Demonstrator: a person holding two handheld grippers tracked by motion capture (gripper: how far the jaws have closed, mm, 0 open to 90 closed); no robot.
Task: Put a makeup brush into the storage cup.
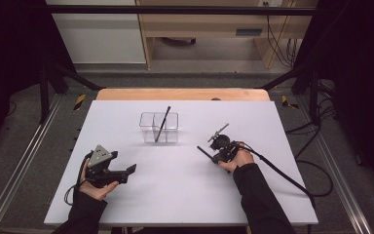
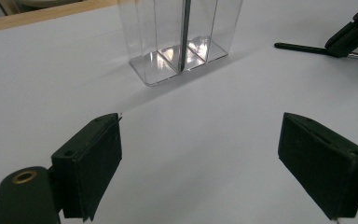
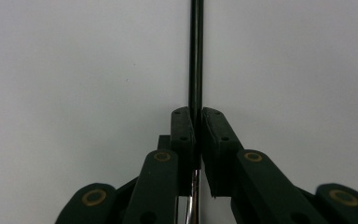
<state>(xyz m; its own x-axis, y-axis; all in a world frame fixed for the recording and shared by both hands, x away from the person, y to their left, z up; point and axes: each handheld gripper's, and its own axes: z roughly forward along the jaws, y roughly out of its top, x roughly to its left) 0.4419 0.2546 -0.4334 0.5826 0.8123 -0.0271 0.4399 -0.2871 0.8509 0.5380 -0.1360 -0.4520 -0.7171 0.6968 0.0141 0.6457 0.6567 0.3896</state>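
The right claw is clamped on a thin black pen, which lies on the white worktop right of its middle, toward the right edge. The left claw stands wide with nothing between its jaws, near the front left corner. A clear divided holder stands toward the back edge, with another black pen leaning inside.

Your white table top sits on a wooden table whose edge shows at the far side. A clear divided holder stands on it near the middle, and a black pen lies to its right.
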